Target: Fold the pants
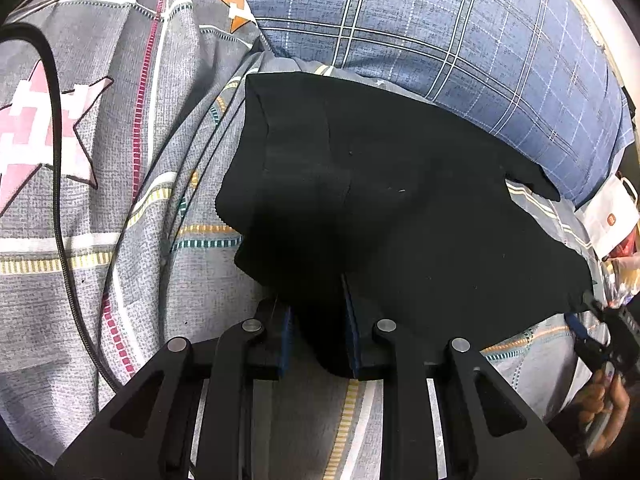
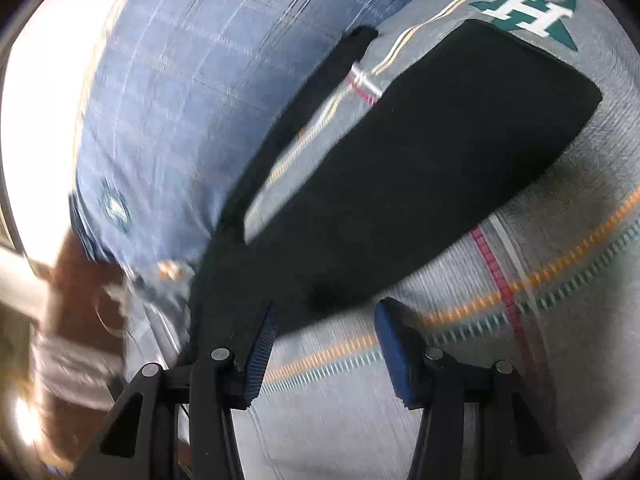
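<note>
jaws: left gripper [image 1: 318,320] clenched on near edge of black pants [image 1: 400,208], lower centre of left view; right gripper [image 2: 324,344] spread wide, nothing between pads, pants [image 2: 420,168] just beyond at frame centre on grey patterned bedspread [image 2: 540,320], blue plaid pillow [image 1: 460,40] behind. right view motion-blurred. judged step: mid-fold, one edge secured. next move likely calls for right gripper to pinch free edge, then carry both across.

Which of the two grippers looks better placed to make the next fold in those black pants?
Probably the left. The left gripper already has the black pants between its fingers, so it could lift that edge over. The right gripper is open with nothing in it, beside the pants on the grey bedsheet.
</note>
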`<state>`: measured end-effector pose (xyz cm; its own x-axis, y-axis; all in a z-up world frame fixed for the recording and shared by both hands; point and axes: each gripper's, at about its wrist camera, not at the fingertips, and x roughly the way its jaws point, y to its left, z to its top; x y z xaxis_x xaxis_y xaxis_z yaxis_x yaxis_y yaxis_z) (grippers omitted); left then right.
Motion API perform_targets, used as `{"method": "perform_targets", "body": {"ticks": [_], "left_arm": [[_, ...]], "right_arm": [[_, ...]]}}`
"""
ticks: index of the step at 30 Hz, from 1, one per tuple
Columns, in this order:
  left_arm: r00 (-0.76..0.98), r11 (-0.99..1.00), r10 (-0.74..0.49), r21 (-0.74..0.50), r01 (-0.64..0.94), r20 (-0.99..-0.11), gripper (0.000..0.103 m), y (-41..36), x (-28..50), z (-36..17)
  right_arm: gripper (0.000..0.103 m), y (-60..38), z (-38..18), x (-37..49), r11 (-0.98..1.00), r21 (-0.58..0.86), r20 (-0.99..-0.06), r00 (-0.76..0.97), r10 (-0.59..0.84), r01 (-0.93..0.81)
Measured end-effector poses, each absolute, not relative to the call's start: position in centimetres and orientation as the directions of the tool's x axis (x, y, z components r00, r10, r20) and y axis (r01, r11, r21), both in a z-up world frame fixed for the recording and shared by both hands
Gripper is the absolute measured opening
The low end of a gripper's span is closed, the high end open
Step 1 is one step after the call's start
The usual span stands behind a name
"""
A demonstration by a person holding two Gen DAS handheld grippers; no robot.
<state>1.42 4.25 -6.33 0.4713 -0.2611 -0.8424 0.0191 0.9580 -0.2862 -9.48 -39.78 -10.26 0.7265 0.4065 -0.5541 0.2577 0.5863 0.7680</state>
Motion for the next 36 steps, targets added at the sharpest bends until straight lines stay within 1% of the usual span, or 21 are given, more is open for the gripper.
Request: {"method": "perform_targets", "body": {"ticks": [1, 2, 3, 4, 6, 9, 12, 14, 16, 18, 19, 20, 21, 23, 24, 26, 29, 30, 32, 34, 36], "left_arm": [[0.471, 0.958, -0.26, -0.287, 0.016, -0.843, 0.021, 4.2, 1.5, -6.4], [0.473, 0.957, -0.261, -0.289, 0.014, -0.842, 0.021, 4.1, 1.6, -6.3], [0.478, 0.957, -0.261, -0.29, 0.013, -0.839, 0.021, 4.1, 1.6, -6.2], [0.48, 0.956, -0.262, -0.292, 0.012, -0.838, 0.021, 4.0, 1.8, -6.1], [0.495, 0.95, -0.28, -0.312, 0.02, -0.822, 0.018, 4.4, 1.7, -5.4], [0.521, 0.944, -0.3, -0.328, 0.041, -0.799, 0.016, 5.3, 1.3, -3.9], [0.527, 0.94, -0.319, -0.333, 0.071, -0.787, 0.016, 5.8, 0.4, -2.7], [0.519, 0.94, -0.327, -0.331, 0.088, -0.79, 0.016, 6.1, -0.5, -2.6], [0.488, 0.943, -0.32, -0.323, 0.081, -0.812, 0.016, 6.4, -0.9, -3.8], [0.44, 0.948, -0.306, -0.315, 0.053, -0.844, 0.017, 6.6, -0.8, -5.8], [0.426, 0.949, -0.301, -0.312, 0.044, -0.853, 0.019, 6.7, -0.9, -6.5], [0.434, 0.952, -0.294, -0.304, 0.048, -0.852, 0.024, 6.7, -1.3, -6.4], [0.447, 0.956, -0.283, -0.29, 0.055, -0.848, 0.025, 6.8, -1.6, -6.1], [0.462, 0.963, -0.262, -0.259, 0.072, -0.847, 0.026, 7.0, -2.2, -5.1], [0.465, 0.966, -0.256, -0.247, 0.08, -0.848, 0.026, 7.3, -2.4, -4.6], [0.479, 0.978, -0.208, -0.194, 0.079, -0.853, 0.026, 7.5, -2.7, -3.6], [0.503, 0.979, -0.202, -0.174, 0.104, -0.84, 0.028, 7.7, -2.8, -1.8], [0.509, 0.978, -0.208, -0.176, 0.112, -0.835, 0.03, 7.9, -2.8, -1.3], [0.513, 0.972, -0.233, -0.189, 0.137, -0.826, 0.058, 7.6, -2.0, -0.4], [0.535, 0.964, -0.266, -0.211, 0.163, -0.802, 0.066, 7.0, -0.7, 0.4], [0.539, 0.958, -0.284, -0.212, 0.193, -0.793, 0.066, 6.3, 0.4, 0.7]], "right_arm": [[0.047, -39.8, -10.3, -9.1, 0.58, 0.777, -0.531, 0.747, 0.4, 0.243], [0.043, -39.6, -10.4, -8.6, 0.578, 0.783, -0.519, 0.755, 0.401, 0.231], [0.023, -39.5, -10.7, -8.2, 0.574, 0.786, -0.516, 0.753, 0.407, 0.229], [0.006, -39.5, -10.9, -8.1, 0.566, 0.792, -0.511, 0.757, 0.408, 0.229], [0.005, -39.5, -10.0, -8.8, 0.572, 0.794, -0.481, 0.787, 0.387, 0.204], [0.005, -39.2, -6.9, -10.5, 0.621, 0.772, -0.452, 0.806, 0.383, 0.137], [0.005, -38.3, -4.1, -12.7, 0.676, 0.731, -0.461, 0.795, 0.393, 0.09], [0.004, -37.9, -3.6, -14.2, 0.691, 0.717, -0.484, 0.777, 0.402, 0.09], [0.004, -37.8, -4.7, -14.5, 0.711, 0.691, -0.54, 0.747, 0.387, 0.131], [0.005, -38.0, -7.3, -13.7, 0.711, 0.668, -0.63, 0.678, 0.38, 0.222], [0.007, -38.2, -8.3, -13.5, 0.699, 0.66, -0.669, 0.639, 0.38, 0.276], [0.008, -38.4, -8.6, -13.5, 0.689, 0.665, -0.678, 0.621, 0.394, 0.288], [0.01, -38.3, -8.4, -13.6, 0.696, 0.662, -0.681, 0.611, 0.404, 0.278], [0.021, -37.6, -6.6, -14.1, 0.776, 0.587, -0.724, 0.578, 0.376, 0.23], [0.029, -37.3, -5.9, -14.2, 0.803, 0.558, -0.74, 0.563, 0.368, 0.209], [0.031, -36.6, -3.9, -14.8, 0.836, 0.532, -0.747, 0.538, 0.39, 0.133], [0.034, -36.5, -1.0, -15.6, 0.835, 0.55, -0.706, 0.552, 0.444, 0.031], [0.036, -36.0, -0.1, -15.4, 0.83, 0.558, -0.684, 0.566, 0.461, -0.001], [0.041, -35.3, 1.5, -14.5, 0.829, 0.555, -0.642, 0.601, 0.476, -0.064], [0.044, -34.1, 2.3, -12.7, 0.841, 0.524, -0.613, 0.626, 0.482, -0.134], [0.046, -32.2, 2.8, -9.9, 0.867, 0.465, -0.614, 0.638, 0.464, -0.183]]}}
